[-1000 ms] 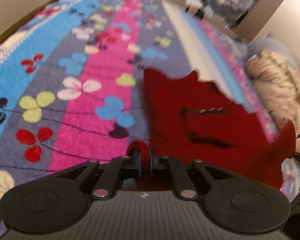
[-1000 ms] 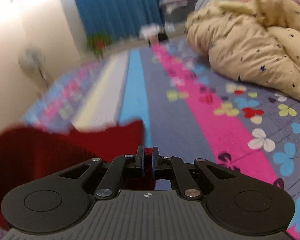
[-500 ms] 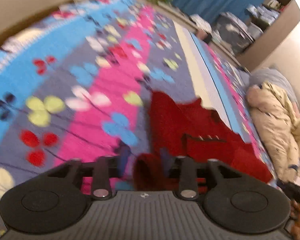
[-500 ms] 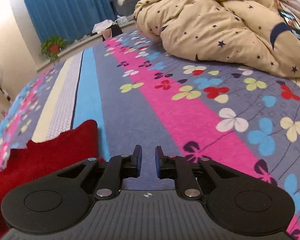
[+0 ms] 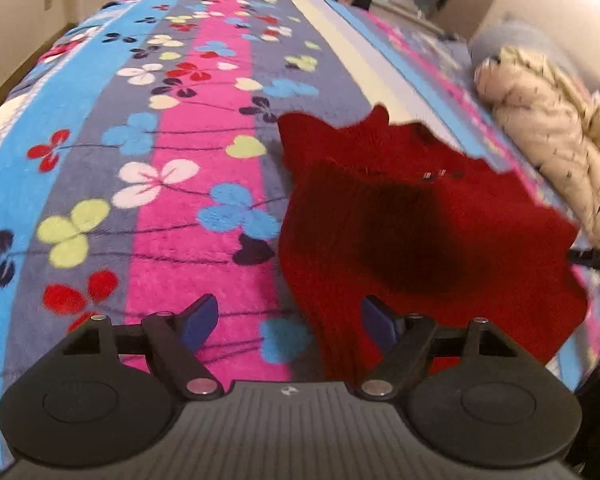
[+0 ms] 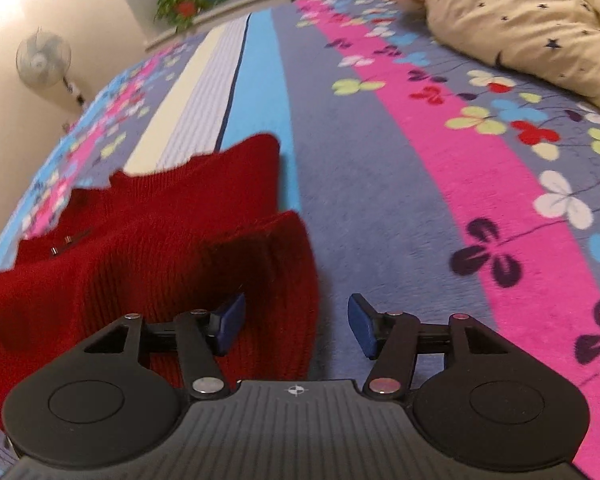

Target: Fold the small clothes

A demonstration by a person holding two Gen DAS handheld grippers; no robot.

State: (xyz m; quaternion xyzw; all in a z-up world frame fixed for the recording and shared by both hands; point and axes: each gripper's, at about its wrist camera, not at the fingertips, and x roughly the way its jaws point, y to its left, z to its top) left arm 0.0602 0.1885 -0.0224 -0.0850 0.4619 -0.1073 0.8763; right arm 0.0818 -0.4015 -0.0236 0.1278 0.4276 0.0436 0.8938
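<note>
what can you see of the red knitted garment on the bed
The red knitted garment is deep red ribbed knit with a small metal clasp near its middle. It lies loosely spread on the flowered blanket, its near edge doubled over. Both the left hand-held gripper and right hand-held gripper stand open, gripping nothing.

- From my left tool (image 5: 288, 320), the knitted garment (image 5: 420, 232) lies on the bed (image 5: 172, 208), ahead and to the right, its near edge between the tool's fingers.
- From my right tool (image 6: 296, 324), the same garment (image 6: 148, 264) lies left, reaching the left finger.
- The bundled quilt (image 6: 520, 20) sits further back on the right.
- A fan (image 6: 42, 58) stands beyond the bed's left edge, I think.
</note>
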